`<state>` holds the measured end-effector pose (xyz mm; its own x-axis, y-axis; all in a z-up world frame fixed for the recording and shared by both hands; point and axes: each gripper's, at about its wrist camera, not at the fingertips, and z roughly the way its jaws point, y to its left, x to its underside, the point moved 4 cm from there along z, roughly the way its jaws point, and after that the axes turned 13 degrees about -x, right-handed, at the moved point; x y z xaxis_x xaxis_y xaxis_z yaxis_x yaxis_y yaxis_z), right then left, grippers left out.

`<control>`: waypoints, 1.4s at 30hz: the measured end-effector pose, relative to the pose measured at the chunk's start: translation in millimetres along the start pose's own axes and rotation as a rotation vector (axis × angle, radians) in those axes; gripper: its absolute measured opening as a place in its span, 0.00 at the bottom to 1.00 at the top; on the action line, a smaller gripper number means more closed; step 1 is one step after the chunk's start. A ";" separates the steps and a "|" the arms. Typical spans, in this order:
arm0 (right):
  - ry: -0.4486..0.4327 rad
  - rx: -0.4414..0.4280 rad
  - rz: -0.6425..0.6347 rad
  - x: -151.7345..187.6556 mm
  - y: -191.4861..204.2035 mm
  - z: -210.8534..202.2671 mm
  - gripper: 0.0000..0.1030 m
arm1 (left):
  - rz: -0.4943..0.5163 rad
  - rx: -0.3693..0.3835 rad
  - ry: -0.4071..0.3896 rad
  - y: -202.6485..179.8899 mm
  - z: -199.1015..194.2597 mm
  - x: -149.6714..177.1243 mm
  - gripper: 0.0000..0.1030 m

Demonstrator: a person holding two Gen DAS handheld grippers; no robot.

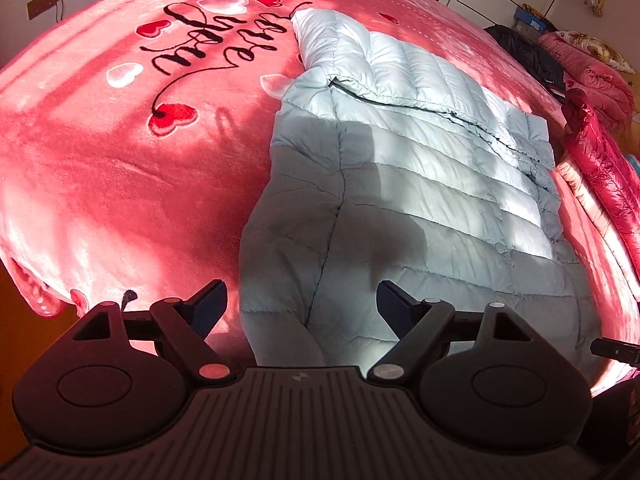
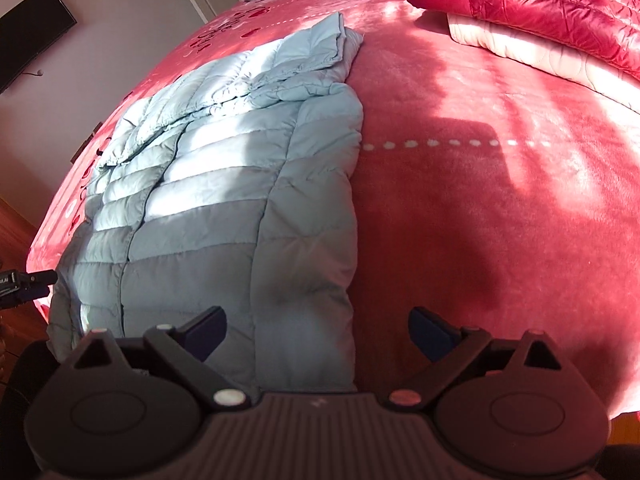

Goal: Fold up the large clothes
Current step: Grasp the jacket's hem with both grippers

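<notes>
A pink heart-print blanket (image 1: pixel 100 168) carries the pale blue down jacket (image 1: pixel 400 184) — left gripper (image 1: pixel 302 300) and right gripper (image 2: pixel 318 330) hover, fingers spread, empty.

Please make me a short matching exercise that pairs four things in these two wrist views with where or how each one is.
Things:
1. light blue down jacket
2. red down jacket
3. left gripper
4. pink heart-print blanket

Places or states:
A. lies on top of a cream quilted garment
B. covers the bed under everything
C. spread flat in the middle, sleeves folded in
D. open, fingers apart above the jacket's near hem

Pairs: 1-C, 2-A, 3-D, 4-B
</notes>
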<state>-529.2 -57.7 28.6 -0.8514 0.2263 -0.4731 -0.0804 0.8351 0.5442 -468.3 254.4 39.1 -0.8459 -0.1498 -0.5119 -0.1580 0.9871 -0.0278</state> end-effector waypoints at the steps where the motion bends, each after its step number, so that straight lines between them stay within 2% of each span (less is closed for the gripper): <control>1: 0.018 -0.002 -0.003 1.5 0.0 2.9 0.93 | 0.000 -0.005 0.012 -0.2 4.2 0.3 0.97; 6: 0.108 0.015 -0.031 9.6 1.4 17.9 0.87 | 0.016 -0.014 0.055 -3.0 12.3 5.0 0.96; 10: 0.150 0.005 -0.028 12.9 0.4 24.5 0.76 | 0.059 -0.028 0.071 -9.4 17.3 9.6 0.87; 12: 0.164 -0.021 -0.013 13.5 0.5 25.3 0.67 | 0.082 -0.040 0.077 -13.5 18.6 12.0 0.80; 13: 0.172 -0.030 -0.007 13.8 0.2 26.2 0.64 | 0.091 -0.045 0.079 -15.4 18.8 13.1 0.72; 15: 0.188 -0.057 0.006 14.3 0.8 28.9 0.52 | 0.101 -0.043 0.084 -19.4 17.7 14.9 0.59; 16: 0.194 -0.069 0.013 14.6 0.4 29.6 0.47 | 0.106 -0.037 0.084 -20.9 17.0 15.7 0.47; 17: 0.207 -0.096 0.029 14.9 0.6 30.7 0.38 | 0.116 -0.030 0.082 -23.5 14.8 16.8 0.39; 18: 0.218 -0.120 0.043 15.4 1.0 31.9 0.28 | 0.126 -0.028 0.078 -25.5 12.9 17.6 0.37; 20: 0.227 -0.141 0.047 16.0 2.6 33.1 0.21 | 0.153 -0.022 0.066 -31.1 7.9 19.6 0.27; 24: 0.215 -0.189 0.060 14.5 4.8 30.7 0.09 | 0.162 0.012 0.047 -34.3 0.0 19.6 0.16; 28: 0.176 -0.258 0.090 9.8 6.9 23.5 0.05 | 0.143 0.041 0.039 -32.7 -4.7 17.0 0.11; 32: 0.120 -0.348 0.131 1.8 7.4 18.2 0.04 | 0.104 0.075 0.029 -30.3 -8.6 10.2 0.10; 38: 0.026 -0.477 0.229 -14.4 3.5 9.1 0.03 | 0.132 0.083 0.040 -43.4 -1.5 8.3 0.10; 42: -0.025 -0.550 0.266 -24.5 4.4 4.5 0.03 | 0.126 0.116 0.026 -47.9 -5.5 4.8 0.10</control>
<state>-506.4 -57.3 39.5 -0.8672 0.4087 -0.2844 -0.1282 0.3686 0.9207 -467.6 206.1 42.7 -0.8685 -0.0242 -0.4950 0.0089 0.9979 -0.0643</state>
